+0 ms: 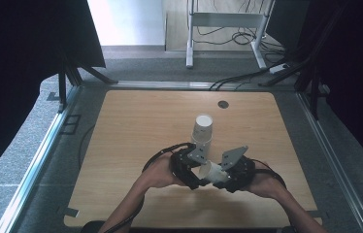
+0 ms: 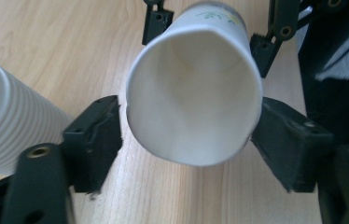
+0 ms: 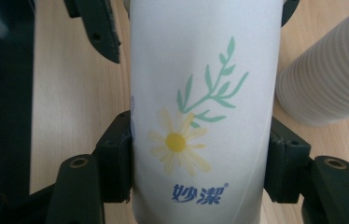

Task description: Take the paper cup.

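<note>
Near the table's (image 1: pixel 121 116) front edge, a daisy-printed paper cup (image 1: pixel 209 172) lies sideways between the grippers. The right gripper (image 1: pixel 224 175) clamps its base end; the left gripper (image 1: pixel 195 175) brackets the rim, contact unclear. Behind stands a cup stack (image 1: pixel 202 130). Light and thin-walled, the cup probably crushes easily; the stiffer rim or base suits gripping.

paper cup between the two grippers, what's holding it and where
Both seem to hold the paper cup. The right gripper clamps its wall near the base. The left gripper has its jaws on either side of the open rim, touching or very nearly.
</note>
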Tool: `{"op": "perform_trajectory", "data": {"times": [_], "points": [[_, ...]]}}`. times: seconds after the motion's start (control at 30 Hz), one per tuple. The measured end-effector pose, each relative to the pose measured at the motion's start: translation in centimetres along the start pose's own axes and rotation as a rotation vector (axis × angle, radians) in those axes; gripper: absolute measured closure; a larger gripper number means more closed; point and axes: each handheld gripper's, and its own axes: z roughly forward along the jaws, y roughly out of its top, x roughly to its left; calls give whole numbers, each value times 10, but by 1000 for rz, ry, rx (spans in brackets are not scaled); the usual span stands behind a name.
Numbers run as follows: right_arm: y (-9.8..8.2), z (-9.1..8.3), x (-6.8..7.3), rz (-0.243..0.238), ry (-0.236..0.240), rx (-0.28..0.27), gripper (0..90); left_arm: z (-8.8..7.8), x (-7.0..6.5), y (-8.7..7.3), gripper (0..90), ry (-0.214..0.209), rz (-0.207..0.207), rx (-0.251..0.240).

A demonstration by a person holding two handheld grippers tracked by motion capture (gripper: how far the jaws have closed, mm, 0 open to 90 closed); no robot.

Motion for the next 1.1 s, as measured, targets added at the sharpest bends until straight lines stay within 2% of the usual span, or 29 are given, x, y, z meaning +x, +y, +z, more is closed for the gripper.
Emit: {"op": "perform_trajectory", "data": {"times": [0.03, 0.07, 0.1, 0.13, 0.17, 0.2, 0.27, 0.3, 0.33, 0.4, 0.47, 0.5, 0.67, 0.77, 1.1], "points": [[-3, -2, -1, 29, 5, -51, 377, -2, 0, 0, 179, -2, -6, -15], [-3, -2, -1, 29, 5, -51, 377, -3, 1, -1, 179, -3, -18, -34], [-5, -3, -2, 35, 10, -81, 377, -5, 1, -2, 168, -3, -24, -58], [-9, -5, -3, 58, 16, -137, 376, -7, 2, -2, 150, -7, -40, -89], [-11, -5, -3, 63, 18, -154, 376, -9, 2, -3, 147, -11, -50, -109], [-11, -5, -3, 63, 18, -154, 376, -9, 2, -3, 143, -11, -50, -109], [-14, -5, -3, 77, 18, -201, 376, -10, 2, -5, 143, -18, -68, -155], [-19, -5, -2, 87, 18, -248, 376, -11, 2, -6, 144, -27, -82, -191], [-19, -5, -2, 87, 18, -248, 376, -11, 2, -6, 144, -27, -82, -191], [-23, -4, -1, 103, 24, -306, 376, -12, 3, -8, 144, -47, -96, -232], [-25, -3, -1, 109, 32, -325, 376, -12, 3, -8, 144, -47, -98, -241], [-28, -1, 0, 116, 40, -362, 376, -12, 3, -9, 144, -49, -103, -253], [-31, 2, 1, 112, 45, -395, 375, -10, 4, -11, 150, -73, -130, -301], [-32, 5, 3, 105, 58, -427, 373, -8, 7, -14, 170, -109, -137, -337], [-34, 6, 3, 99, 69, -452, 372, -3, 7, -16, 245, -137, -129, -347]]}}
